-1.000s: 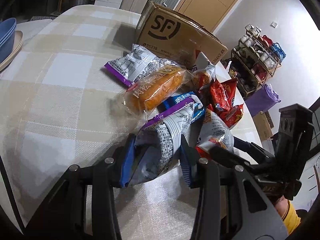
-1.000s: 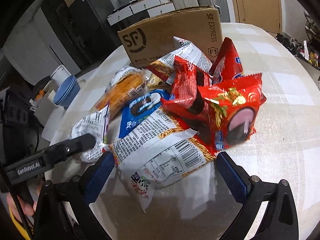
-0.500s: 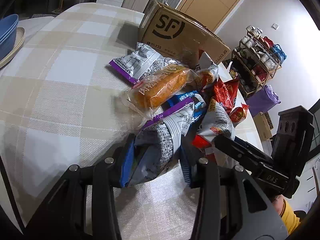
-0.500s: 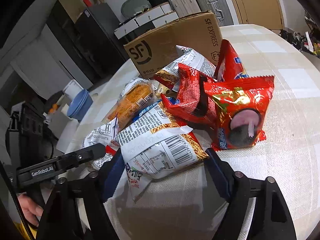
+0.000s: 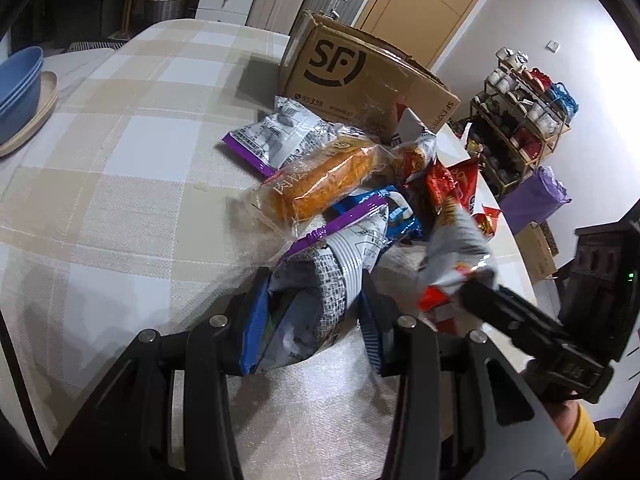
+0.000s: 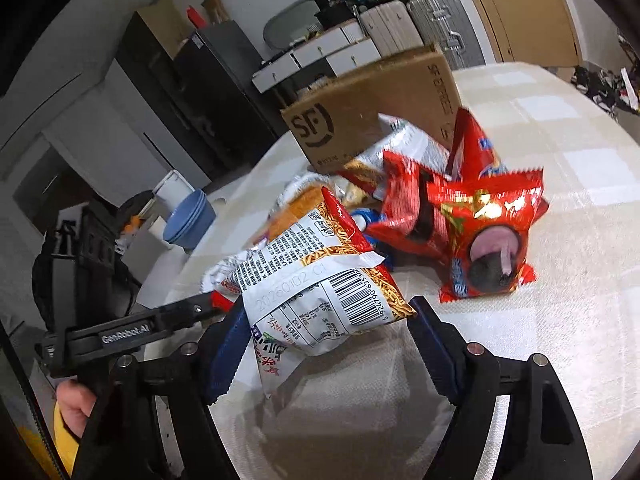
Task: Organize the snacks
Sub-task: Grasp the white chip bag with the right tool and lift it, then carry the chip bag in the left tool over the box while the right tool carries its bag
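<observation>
My left gripper (image 5: 312,316) is shut on a grey-and-purple snack bag (image 5: 324,280), held just above the table. My right gripper (image 6: 324,332) is shut on a white-and-orange noodle snack bag (image 6: 320,280) and lifts it off the pile; this bag also shows in the left wrist view (image 5: 460,256). The snack pile lies ahead: an orange bread pack (image 5: 320,184), a second grey-purple bag (image 5: 276,136), a blue cookie pack (image 5: 400,212) and red packets (image 6: 480,220). An SF cardboard box (image 5: 360,84) stands behind the pile.
The table has a beige checked cloth (image 5: 120,184). Blue bowls (image 5: 20,92) sit on a plate at the far left edge. A shelf of cups (image 5: 524,108) and a purple bag (image 5: 536,196) stand beyond the table's right edge. Suitcases and drawers stand behind.
My right gripper has closed on the noodle snack bag and raised it off the pile. My left gripper still holds its grey-purple bag and has shifted only slightly.
</observation>
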Demonstrator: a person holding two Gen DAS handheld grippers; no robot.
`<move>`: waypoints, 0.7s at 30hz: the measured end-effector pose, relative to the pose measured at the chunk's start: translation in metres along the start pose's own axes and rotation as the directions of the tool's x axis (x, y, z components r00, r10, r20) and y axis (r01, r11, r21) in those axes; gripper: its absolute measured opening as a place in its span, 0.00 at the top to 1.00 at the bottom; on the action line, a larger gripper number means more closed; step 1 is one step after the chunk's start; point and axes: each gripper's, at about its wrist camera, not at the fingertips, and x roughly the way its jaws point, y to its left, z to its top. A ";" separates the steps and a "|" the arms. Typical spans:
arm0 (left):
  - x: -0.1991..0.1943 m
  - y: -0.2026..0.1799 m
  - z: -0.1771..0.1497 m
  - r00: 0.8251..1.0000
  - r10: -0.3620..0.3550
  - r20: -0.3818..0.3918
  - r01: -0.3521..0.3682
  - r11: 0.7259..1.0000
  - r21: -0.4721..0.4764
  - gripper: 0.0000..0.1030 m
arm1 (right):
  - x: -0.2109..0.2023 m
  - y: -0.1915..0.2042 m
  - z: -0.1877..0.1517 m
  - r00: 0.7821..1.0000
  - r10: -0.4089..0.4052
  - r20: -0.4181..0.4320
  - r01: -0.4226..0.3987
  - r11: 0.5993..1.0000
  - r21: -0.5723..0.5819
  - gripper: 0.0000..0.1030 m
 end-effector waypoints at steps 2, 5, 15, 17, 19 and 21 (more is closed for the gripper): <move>-0.003 -0.003 0.000 1.000 0.007 0.008 -0.007 1.000 0.007 0.63 | -0.009 0.001 0.001 1.000 0.006 0.015 -0.006 1.000 0.001 0.23; -0.012 -0.009 0.001 0.999 0.024 0.032 -0.024 0.999 0.028 0.63 | -0.017 0.002 0.002 0.999 0.012 0.041 -0.012 1.000 0.005 0.23; -0.039 -0.023 0.002 0.992 0.070 0.107 -0.077 0.995 0.063 0.63 | -0.057 0.002 0.012 0.989 0.037 0.140 -0.038 0.999 0.008 0.23; -0.046 -0.027 0.002 0.990 0.074 0.122 -0.084 0.994 0.074 0.63 | -0.064 0.005 0.016 0.986 0.040 0.159 -0.041 0.999 0.000 0.23; -0.053 -0.031 0.003 0.987 0.083 0.139 -0.095 0.992 0.083 0.63 | -0.071 0.008 0.017 0.983 0.045 0.176 -0.044 0.999 -0.009 0.23; -0.062 -0.036 0.004 0.984 0.085 0.159 -0.101 0.990 0.095 0.63 | -0.082 0.010 0.020 0.979 0.043 0.200 -0.040 0.999 -0.021 0.23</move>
